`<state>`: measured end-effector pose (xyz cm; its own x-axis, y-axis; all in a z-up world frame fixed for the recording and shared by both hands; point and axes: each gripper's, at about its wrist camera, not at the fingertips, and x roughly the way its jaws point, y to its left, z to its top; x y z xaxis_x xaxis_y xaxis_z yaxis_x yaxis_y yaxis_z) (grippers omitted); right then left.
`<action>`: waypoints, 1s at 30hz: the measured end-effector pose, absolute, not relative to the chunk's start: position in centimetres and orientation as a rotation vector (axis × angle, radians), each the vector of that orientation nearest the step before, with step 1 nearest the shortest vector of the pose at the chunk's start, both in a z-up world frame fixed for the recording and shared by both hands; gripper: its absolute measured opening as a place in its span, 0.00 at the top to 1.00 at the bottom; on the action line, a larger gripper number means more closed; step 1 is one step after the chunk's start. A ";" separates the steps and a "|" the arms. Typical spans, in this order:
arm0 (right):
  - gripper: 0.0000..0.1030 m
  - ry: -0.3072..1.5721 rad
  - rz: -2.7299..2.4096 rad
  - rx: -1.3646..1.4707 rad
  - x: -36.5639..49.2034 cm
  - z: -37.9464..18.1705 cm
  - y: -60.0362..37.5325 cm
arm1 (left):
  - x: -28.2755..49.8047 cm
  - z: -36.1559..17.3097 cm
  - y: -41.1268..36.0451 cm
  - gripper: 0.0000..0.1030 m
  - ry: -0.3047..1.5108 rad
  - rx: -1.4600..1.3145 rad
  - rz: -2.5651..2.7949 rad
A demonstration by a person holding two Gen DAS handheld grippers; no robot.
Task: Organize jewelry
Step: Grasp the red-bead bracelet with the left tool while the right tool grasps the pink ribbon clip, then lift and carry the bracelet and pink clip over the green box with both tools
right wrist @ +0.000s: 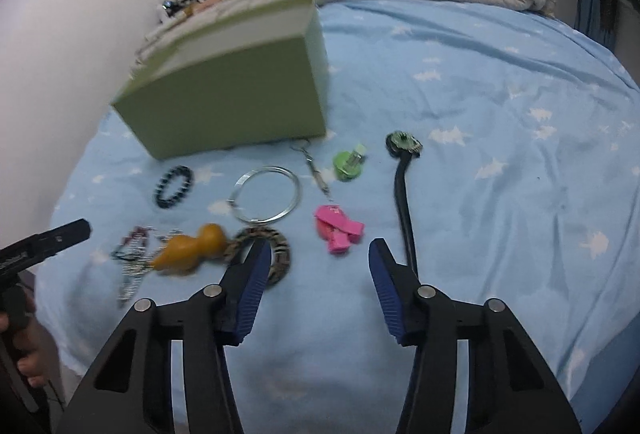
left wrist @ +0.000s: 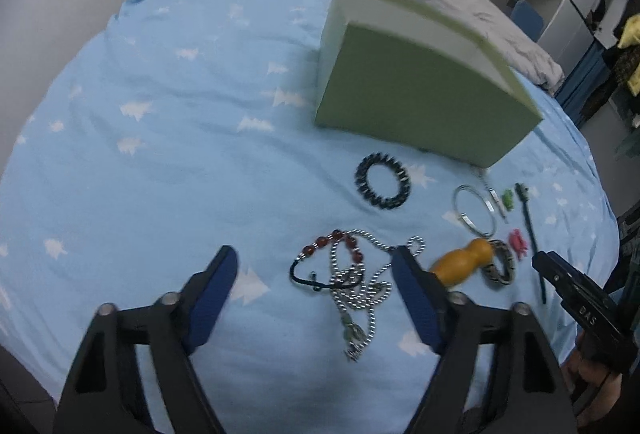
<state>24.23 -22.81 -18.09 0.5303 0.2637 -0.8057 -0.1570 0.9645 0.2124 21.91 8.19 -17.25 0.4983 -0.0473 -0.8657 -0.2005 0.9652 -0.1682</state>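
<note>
1. Left tongs (left wrist: 314, 266) hang released over the blue bed sheet (left wrist: 160, 137), nothing clamped; the bead-chain necklace (left wrist: 360, 286) lies heaped right between the tips at lower centre.
2. Right tongs (right wrist: 316, 254) also gape empty; the pink hair clip (right wrist: 338, 228) sits just beyond the gap, centre frame.
3. The black hair stick (right wrist: 404, 201) runs lengthwise up the frame, beside the right-hand tip.
4. The green box (left wrist: 416, 89), upper right in the left wrist view, waits further off.
</note>
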 end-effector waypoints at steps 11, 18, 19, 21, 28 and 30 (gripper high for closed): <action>0.63 0.996 0.238 0.044 26.5 -20.8 -21.9 | 22.8 -20.7 9.7 0.58 1.111 -0.169 0.112; 0.70 0.995 0.262 -0.023 27.0 -20.9 -20.7 | 23.6 -21.8 7.7 0.95 1.160 -0.067 0.053; 0.70 0.995 0.265 -0.025 27.0 -20.8 -20.7 | 23.7 -21.8 7.3 0.96 1.156 -0.080 0.045; 0.71 1.002 0.276 -0.009 27.0 -20.7 -20.9 | 23.7 -21.9 6.5 0.96 1.140 -0.097 0.033; 0.71 0.977 0.278 0.017 25.3 -18.4 -21.3 | 22.5 -19.5 5.4 0.97 1.075 -0.180 -0.011; 0.71 0.965 0.275 0.023 24.6 -17.6 -21.3 | 22.0 -18.0 5.0 0.97 1.047 -0.179 -0.017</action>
